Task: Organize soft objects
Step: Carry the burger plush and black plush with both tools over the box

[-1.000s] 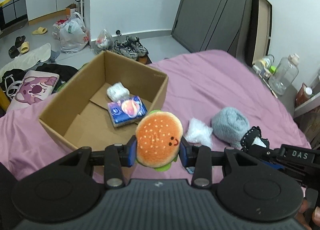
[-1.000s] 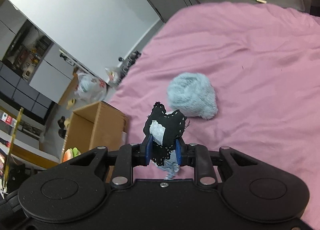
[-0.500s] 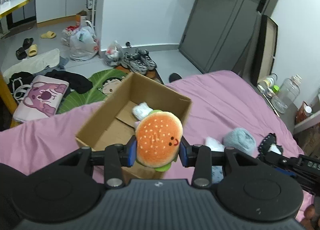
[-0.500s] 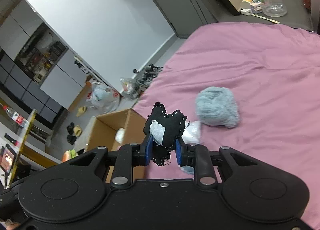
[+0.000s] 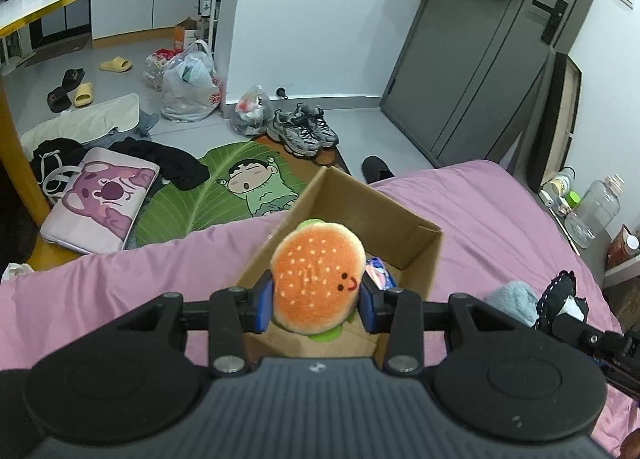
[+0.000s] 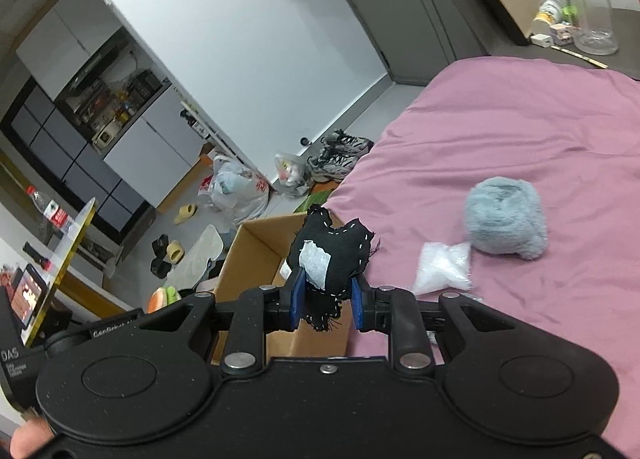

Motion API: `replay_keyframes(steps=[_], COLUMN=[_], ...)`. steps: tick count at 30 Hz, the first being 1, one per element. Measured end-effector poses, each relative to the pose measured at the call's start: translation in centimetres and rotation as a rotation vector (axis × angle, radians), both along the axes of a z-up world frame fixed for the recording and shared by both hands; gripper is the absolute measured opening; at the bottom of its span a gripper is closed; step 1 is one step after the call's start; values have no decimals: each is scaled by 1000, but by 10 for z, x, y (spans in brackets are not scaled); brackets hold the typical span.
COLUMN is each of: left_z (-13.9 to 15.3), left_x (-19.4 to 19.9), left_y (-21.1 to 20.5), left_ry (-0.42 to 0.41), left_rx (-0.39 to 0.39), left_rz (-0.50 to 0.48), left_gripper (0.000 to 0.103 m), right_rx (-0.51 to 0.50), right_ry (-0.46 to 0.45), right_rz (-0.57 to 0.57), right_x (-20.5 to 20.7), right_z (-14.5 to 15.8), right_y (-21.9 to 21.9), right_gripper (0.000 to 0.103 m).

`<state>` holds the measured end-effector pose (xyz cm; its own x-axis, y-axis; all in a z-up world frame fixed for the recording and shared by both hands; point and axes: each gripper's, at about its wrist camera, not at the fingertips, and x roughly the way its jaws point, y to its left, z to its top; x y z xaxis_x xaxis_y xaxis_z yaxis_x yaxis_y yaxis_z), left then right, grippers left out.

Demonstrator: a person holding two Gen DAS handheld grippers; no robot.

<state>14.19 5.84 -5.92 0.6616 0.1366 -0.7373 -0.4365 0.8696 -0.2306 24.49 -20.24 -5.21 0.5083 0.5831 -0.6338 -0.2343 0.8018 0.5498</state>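
Note:
My left gripper [image 5: 316, 305] is shut on an orange plush hamburger [image 5: 318, 279] and holds it above the open cardboard box [image 5: 400, 215] on the pink bed. A blue tissue pack [image 5: 380, 273] lies in the box. My right gripper [image 6: 326, 303] is shut on a black fabric toy with a white patch [image 6: 328, 255], held above the box's corner [image 6: 256, 255]. A grey fluffy ball [image 6: 506, 217] and a clear bag of white stuffing [image 6: 442, 269] lie on the bed to the right.
The pink bed [image 5: 480, 211] ends just beyond the box. The floor below holds a leaf rug [image 5: 224, 187], a purple bag [image 5: 100, 203], shoes [image 5: 302, 129] and plastic bags [image 5: 188, 85]. Bottles [image 6: 588, 7] stand on a ledge past the bed.
Both grippers have risen and drawn back from the box, each still holding its toy. The box and the grey ball look smaller and farther away now.

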Motion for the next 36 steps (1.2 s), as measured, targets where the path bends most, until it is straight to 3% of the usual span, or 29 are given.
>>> replay_keyframes(steps=[17, 27, 36], left_z=[-24, -49, -54], left_x=[37, 62, 77], left_y=[32, 36, 41], left_ry=[31, 93, 89], left_rx=[-49, -87, -119], left_rz=[-37, -46, -46], left_gripper=[41, 41, 46], right_rx=[1, -13, -19], right_ry=[4, 25, 39], right_rz=[42, 77, 111], right_x=[9, 16, 24], right_z=[-5, -15, -22], right_y=[45, 63, 75], right_gripper=[24, 24, 24])
